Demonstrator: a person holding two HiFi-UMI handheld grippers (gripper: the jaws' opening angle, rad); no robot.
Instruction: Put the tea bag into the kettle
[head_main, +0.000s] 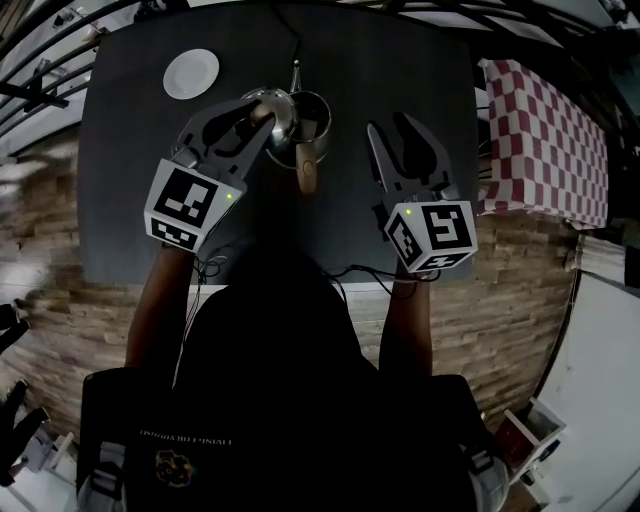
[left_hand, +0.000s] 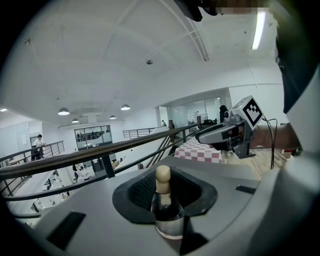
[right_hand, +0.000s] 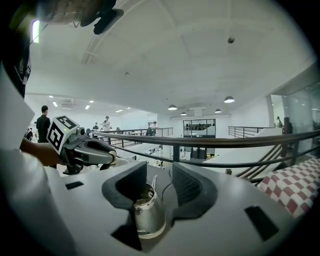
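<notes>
we cannot pick out the tea bag with certainty; only something brownish shows in the open mouth of the kettle in the right gripper view. the kettle stands lidless at the back middle of the dark table, its wooden handle pointing toward us. our left gripper is clamped on the lid by its pale knob, just left of the kettle's rim. our right gripper hangs to the kettle's right, jaws spread and empty, clear of it. a white plate sits back left, and a checked cloth lies off the table's right edge.
</notes>
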